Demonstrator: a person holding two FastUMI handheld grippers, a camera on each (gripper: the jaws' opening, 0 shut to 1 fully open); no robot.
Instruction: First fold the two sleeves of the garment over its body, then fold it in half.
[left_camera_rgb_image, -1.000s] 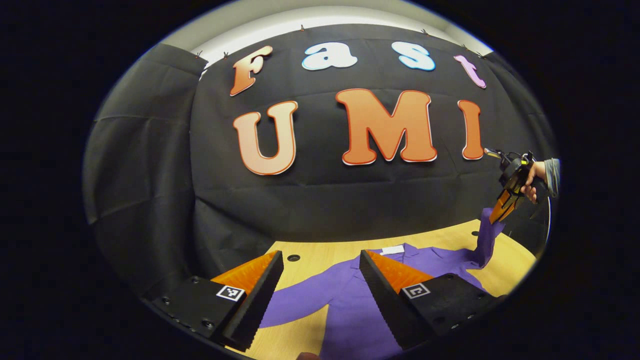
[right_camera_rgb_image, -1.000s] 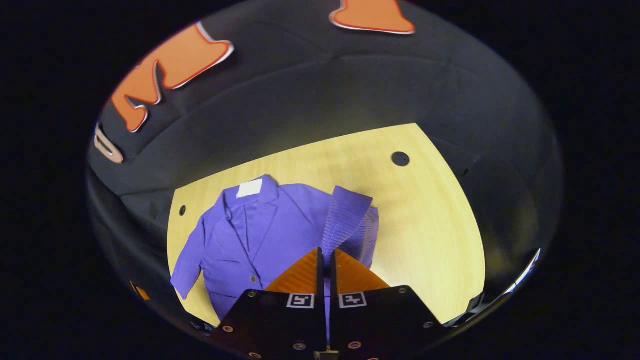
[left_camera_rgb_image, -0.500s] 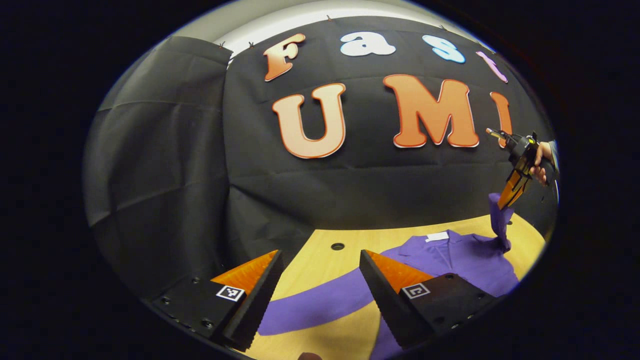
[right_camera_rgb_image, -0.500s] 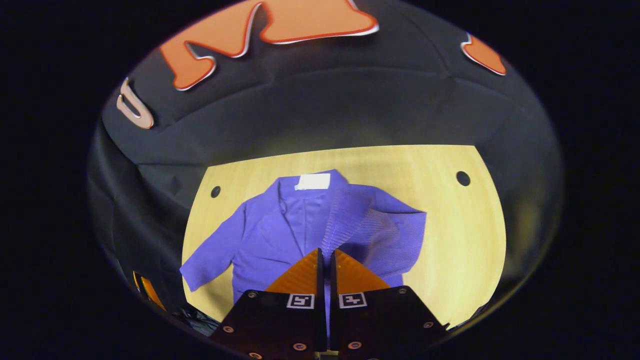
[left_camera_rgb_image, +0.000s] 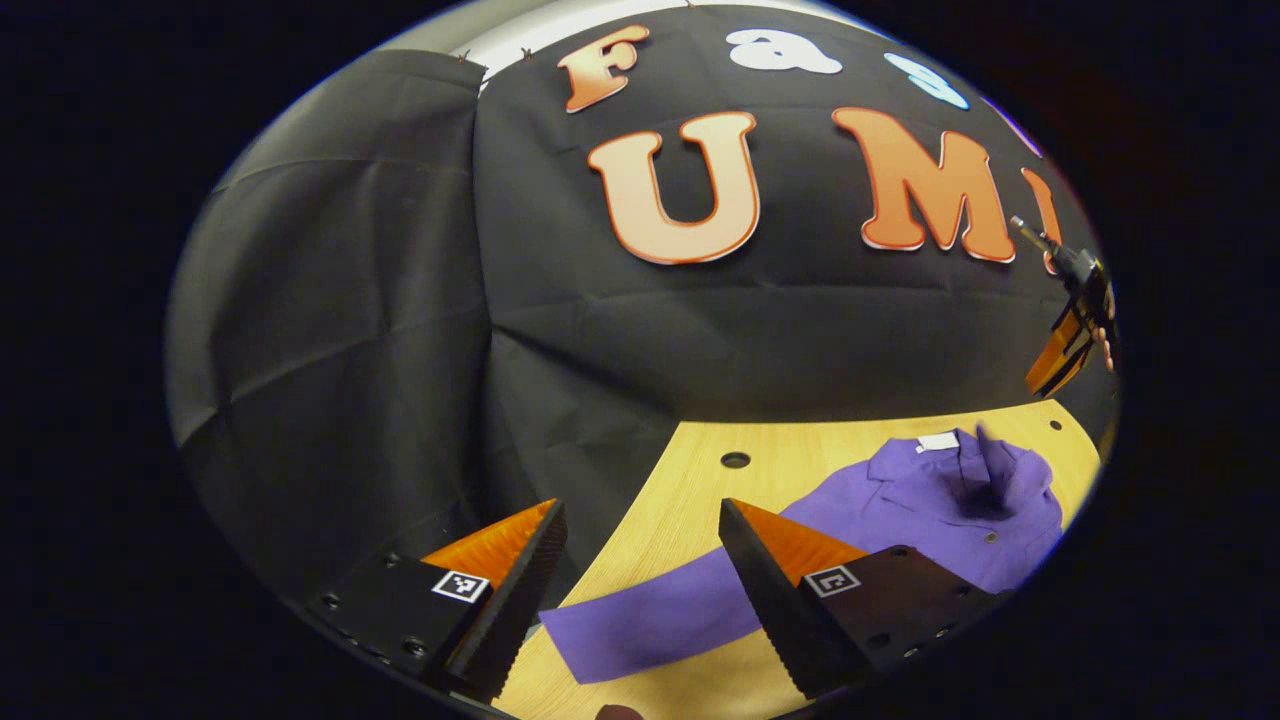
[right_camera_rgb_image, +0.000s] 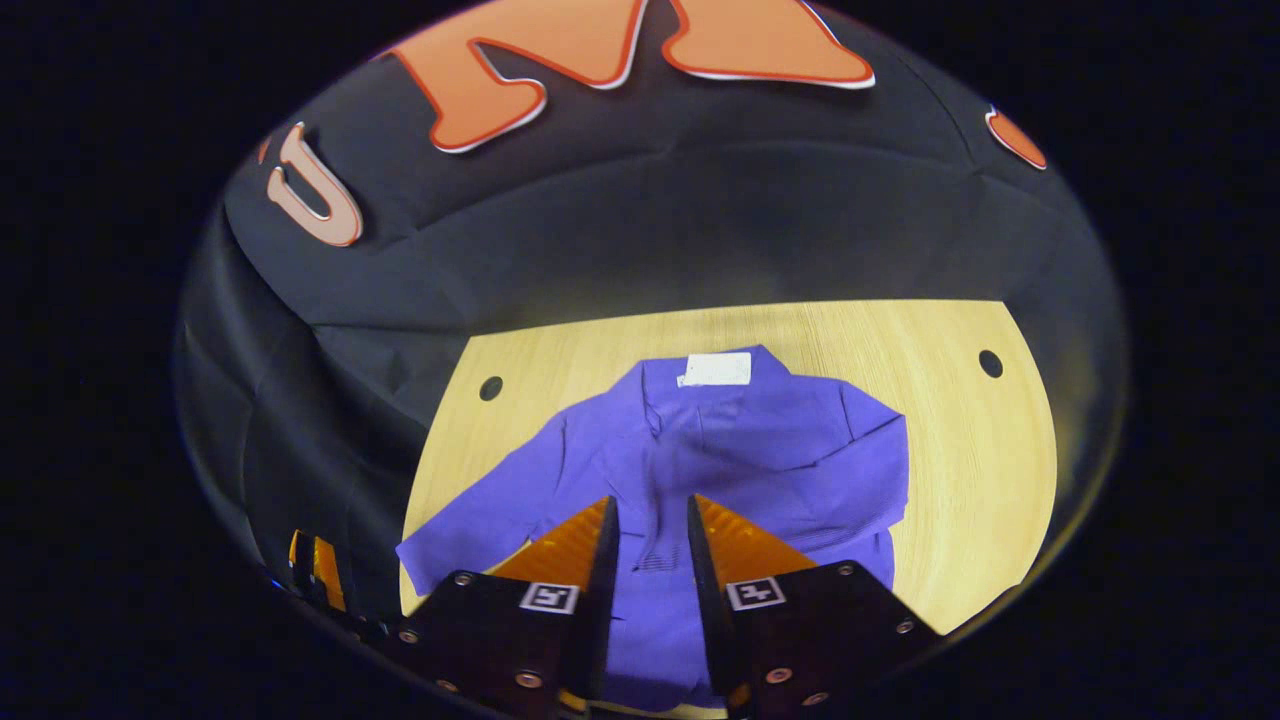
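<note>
Purple garment (right_camera_rgb_image: 720, 450) flat on table (right_camera_rgb_image: 990, 450), hem hidden behind slightly parted right claw (right_camera_rgb_image: 650, 520); left claw (left_camera_rgb_image: 640, 560) wide open.

Your purple jacket (right_camera_rgb_image: 700, 450) lies flat on the table, front up, collar at the far side with a white tag (right_camera_rgb_image: 715, 369) at the neck. The right sleeve (right_camera_rgb_image: 800, 455) is folded across the chest, a little rumpled. The left sleeve (right_camera_rgb_image: 480, 515) stretches out flat toward the near left, its cuff (left_camera_rgb_image: 600, 635) square-ended.

left gripper (left_camera_rgb_image: 640, 590): fingers wide apart, low | right gripper (right_camera_rgb_image: 650, 560): fingers slightly parted, raised, pointing down
</note>
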